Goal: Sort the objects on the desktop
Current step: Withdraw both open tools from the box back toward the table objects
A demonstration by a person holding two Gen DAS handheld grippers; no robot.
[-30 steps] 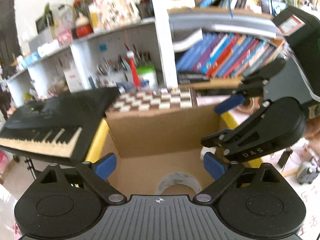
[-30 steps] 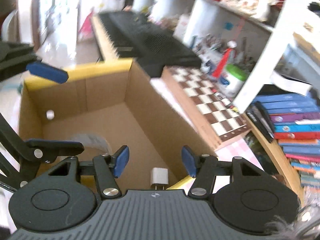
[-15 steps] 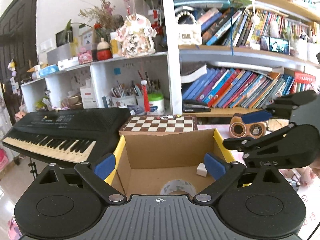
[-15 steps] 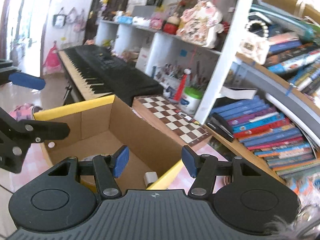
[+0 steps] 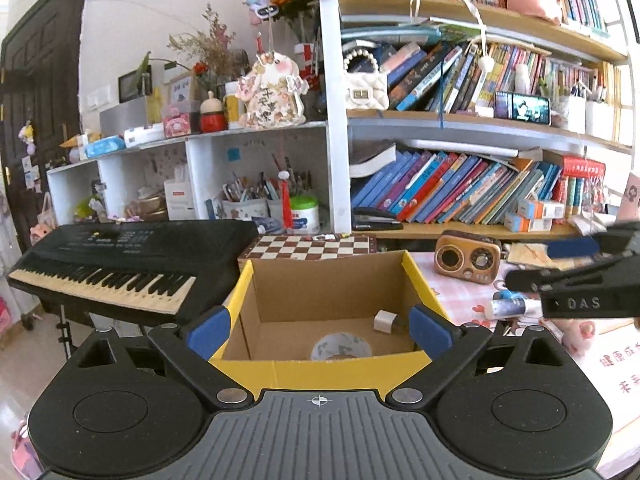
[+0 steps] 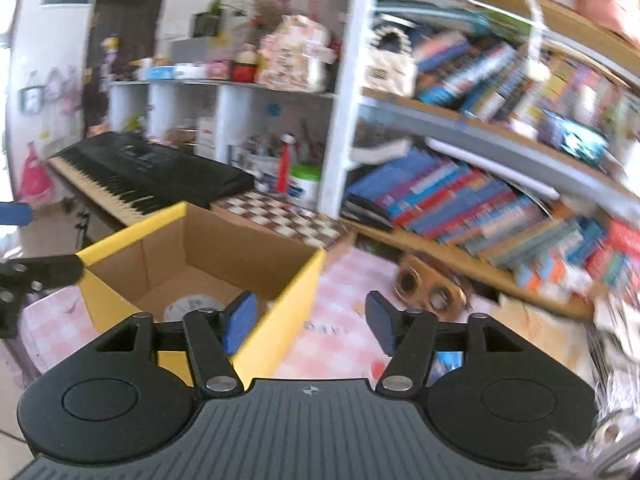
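Two empty tongs, left tongs [image 5: 319, 329] open over yellow-edged box [image 5: 320, 372], right tongs [image 6: 306, 322] opening beside its rim, seemingly clear.

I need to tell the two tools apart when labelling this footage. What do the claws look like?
Both look alike: the left claw and right claw have black linkage arms with silver rivets, blue pads at the fingertips, a ribbed grey-black body with round discs either side and a small crosshair mark. The right one's side reads "DAS".

The open top of the cardboard box [image 5: 328, 280] is unobstructed; its floor is partly taken by a tape roll [image 5: 340, 350] and a white charger [image 5: 385, 321]. Passage is blocked leftward by the keyboard [image 5: 120, 256] and behind by the chessboard [image 5: 312, 246].
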